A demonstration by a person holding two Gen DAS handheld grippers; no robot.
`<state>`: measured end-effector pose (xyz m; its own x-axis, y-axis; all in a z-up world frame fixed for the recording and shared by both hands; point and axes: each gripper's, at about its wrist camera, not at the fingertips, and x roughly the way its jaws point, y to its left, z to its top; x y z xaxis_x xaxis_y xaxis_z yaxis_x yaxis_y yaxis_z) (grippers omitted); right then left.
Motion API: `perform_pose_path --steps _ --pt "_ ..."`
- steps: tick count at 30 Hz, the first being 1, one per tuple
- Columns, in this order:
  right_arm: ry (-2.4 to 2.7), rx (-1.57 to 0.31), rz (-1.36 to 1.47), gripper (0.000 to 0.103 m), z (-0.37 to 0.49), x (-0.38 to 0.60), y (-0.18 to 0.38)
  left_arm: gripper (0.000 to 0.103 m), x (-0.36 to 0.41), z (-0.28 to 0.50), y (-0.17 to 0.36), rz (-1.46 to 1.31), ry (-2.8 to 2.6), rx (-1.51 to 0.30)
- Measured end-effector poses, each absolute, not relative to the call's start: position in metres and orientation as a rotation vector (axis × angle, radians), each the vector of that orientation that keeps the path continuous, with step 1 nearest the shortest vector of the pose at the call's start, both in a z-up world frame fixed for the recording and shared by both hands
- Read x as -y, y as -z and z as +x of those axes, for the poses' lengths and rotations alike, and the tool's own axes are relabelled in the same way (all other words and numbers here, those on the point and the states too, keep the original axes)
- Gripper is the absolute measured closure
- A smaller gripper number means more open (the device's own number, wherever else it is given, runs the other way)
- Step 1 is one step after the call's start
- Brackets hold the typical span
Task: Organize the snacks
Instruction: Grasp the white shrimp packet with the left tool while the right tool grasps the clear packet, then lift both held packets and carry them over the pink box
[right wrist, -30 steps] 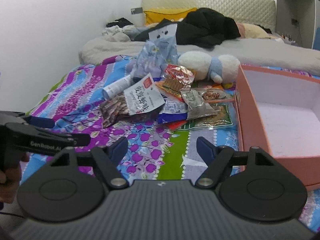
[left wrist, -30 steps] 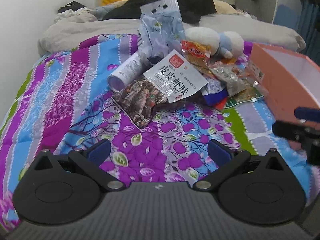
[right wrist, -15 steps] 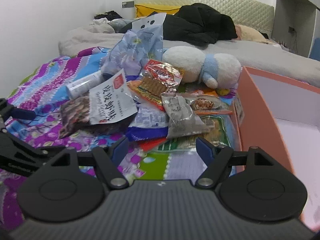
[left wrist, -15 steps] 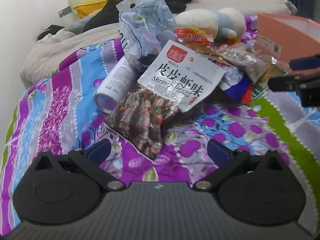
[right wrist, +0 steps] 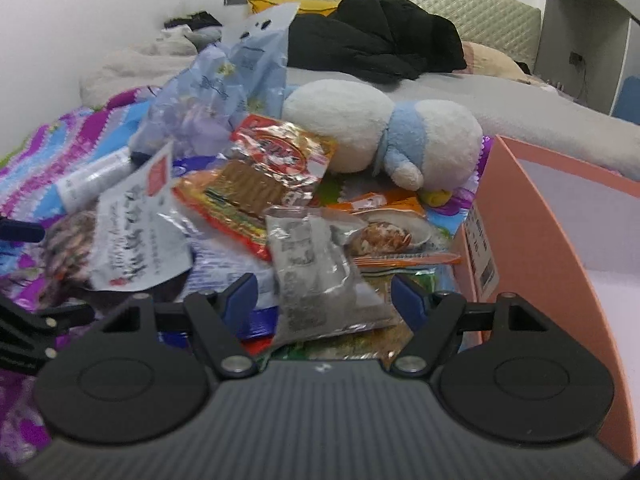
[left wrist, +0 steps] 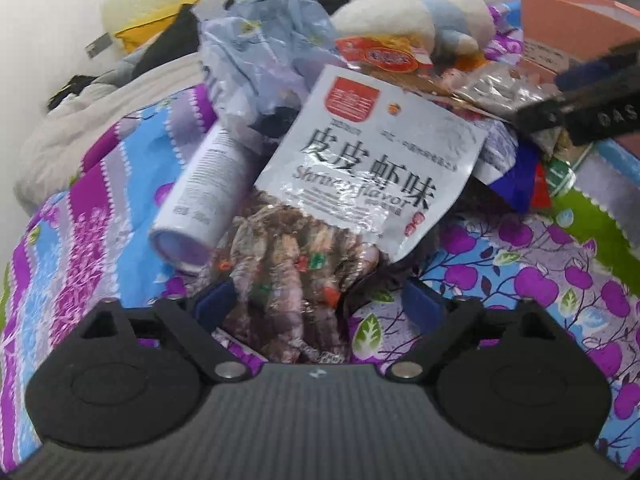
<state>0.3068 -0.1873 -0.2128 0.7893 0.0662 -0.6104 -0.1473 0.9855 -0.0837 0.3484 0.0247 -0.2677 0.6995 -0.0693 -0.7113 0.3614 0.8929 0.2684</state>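
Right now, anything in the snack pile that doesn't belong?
Yes: a white cylindrical bottle lies on its side against the shrimp-flavor bag, and a plush toy sits behind the packets. Neither looks like a snack.

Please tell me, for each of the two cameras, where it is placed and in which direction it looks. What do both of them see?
Left wrist view: sits on the left tongs, looking down the bed at the shrimp-flavor bag; its closing blue pads flank the bag's clear lower end; the right tongs' finger crosses the upper right.
Right wrist view: sits on the right tongs, looking at the grey packet between its open pads, beside the pink box; part of the left tongs shows at left.
Shared: shrimp-flavor bag, white bottle, plush toy, pink box.
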Motion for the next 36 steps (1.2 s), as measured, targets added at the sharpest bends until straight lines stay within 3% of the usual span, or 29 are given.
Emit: perform_pose_path --steps 4,6,8,10,12,15,36 --pt "-0.132 -0.666 -0.161 0.028 0.318 0.185 0.219 0.017 -0.024 0.353 0.270 0.428 0.274 -0.743" --pt "-0.145 -0.688 -0.169 0.028 0.322 0.184 0.224 0.028 -0.027 0.356 0.269 0.403 0.281 -0.745" --pt "-0.151 -0.696 -0.175 0.029 0.324 0.183 0.227 0.032 -0.031 0.360 0.269 0.370 0.285 -0.754" --pt "-0.135 -0.701 -0.185 0.041 0.323 0.182 0.227 0.036 -0.033 0.360 0.267 0.353 0.288 -0.757" --pt "-0.141 -0.707 -0.178 0.044 0.320 0.183 0.225 0.045 -0.032 0.357 0.265 0.359 0.297 -0.752" --pt "-0.131 -0.719 -0.178 0.047 0.313 0.184 0.222 0.051 -0.029 0.348 0.261 0.351 0.289 -0.745" --pt "-0.145 -0.823 -0.122 0.053 0.191 0.185 0.202 0.061 -0.030 0.245 0.210 0.139 0.182 -0.814"
